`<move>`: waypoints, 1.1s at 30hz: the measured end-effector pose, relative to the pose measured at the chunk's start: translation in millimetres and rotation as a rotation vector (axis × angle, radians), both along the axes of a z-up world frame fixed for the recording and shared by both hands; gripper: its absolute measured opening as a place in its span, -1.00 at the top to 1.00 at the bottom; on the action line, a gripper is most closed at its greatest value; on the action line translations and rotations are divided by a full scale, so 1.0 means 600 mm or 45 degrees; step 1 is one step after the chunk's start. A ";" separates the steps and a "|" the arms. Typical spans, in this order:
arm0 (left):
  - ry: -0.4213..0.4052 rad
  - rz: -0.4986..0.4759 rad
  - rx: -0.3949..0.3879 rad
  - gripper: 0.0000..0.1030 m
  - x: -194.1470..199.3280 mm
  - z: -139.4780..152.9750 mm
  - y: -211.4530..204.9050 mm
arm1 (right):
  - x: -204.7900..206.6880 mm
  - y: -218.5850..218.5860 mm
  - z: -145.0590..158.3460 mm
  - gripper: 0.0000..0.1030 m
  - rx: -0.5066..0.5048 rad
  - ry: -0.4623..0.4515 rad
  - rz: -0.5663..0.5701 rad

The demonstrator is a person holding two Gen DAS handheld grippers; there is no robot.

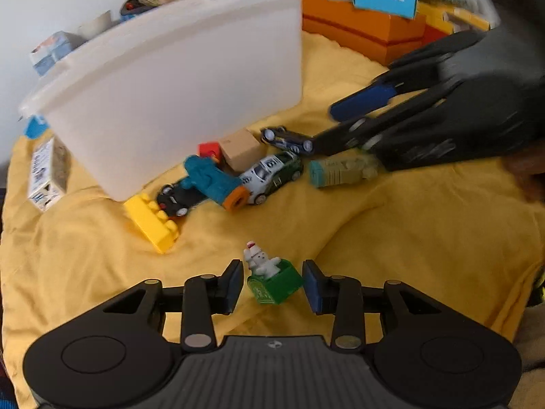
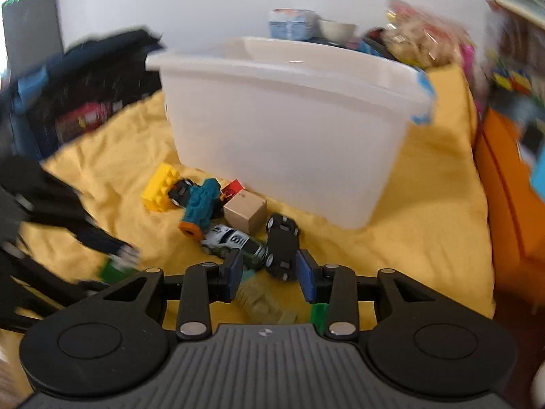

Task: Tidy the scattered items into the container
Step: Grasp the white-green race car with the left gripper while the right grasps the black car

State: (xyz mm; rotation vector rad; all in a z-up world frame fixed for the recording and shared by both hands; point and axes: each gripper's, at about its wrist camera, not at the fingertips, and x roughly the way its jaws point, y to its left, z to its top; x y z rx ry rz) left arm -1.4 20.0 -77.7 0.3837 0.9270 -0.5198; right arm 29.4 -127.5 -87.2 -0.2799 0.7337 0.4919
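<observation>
Both tongs are low over a rumpled yellow cloth [image 1: 391, 238] that covers the surface, working the same cluster of small toys.

Left tongs [image 1: 272, 284]: jaws spread wide, gripping nothing. A small green box toy with a white figure on top [image 1: 272, 281] sits on the cloth between the two blue pads, touching neither. The placement suggests a grasp being lined up, with the toy centred so the pads can close on its flat sides.

Right tongs [image 2: 269, 274]: jaws likewise parted and holding nothing. A black toy car [image 2: 282, 245] lies just ahead of and between the tips, beside a white and green toy car [image 2: 235, 240]. A pale olive toy with a teal end [image 1: 340, 170] lies under the tongs; its form is blurred.

Remaining scattered items: a teal toy with an orange end [image 1: 218, 184], a yellow building brick [image 1: 151, 221], a tan cardboard cube [image 1: 240, 150], a small red piece [image 1: 209, 150] and another dark toy car [image 1: 175, 201], all piled against the near wall of the container.

The translucent white plastic tub [image 1: 177, 95] stands upright just behind the pile. No toy can be seen inside it from here. Judgement: the tidying is at an early stage, and each tool appears set to take a separate toy.
</observation>
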 end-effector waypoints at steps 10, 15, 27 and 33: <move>-0.150 -0.156 -0.045 -0.09 0.001 0.066 -0.040 | 0.033 0.025 -0.045 0.40 -0.255 -0.007 0.100; -0.151 -0.246 0.002 -0.09 0.049 0.035 -0.067 | 0.038 -0.028 -0.014 0.78 0.023 0.110 -0.041; -0.095 -0.538 0.220 0.22 0.136 -0.026 -0.093 | 0.036 -0.082 0.005 0.67 0.190 0.196 -0.143; -0.062 -0.399 0.157 0.36 0.120 -0.013 -0.077 | 0.008 -0.017 0.001 0.32 -0.056 0.047 0.039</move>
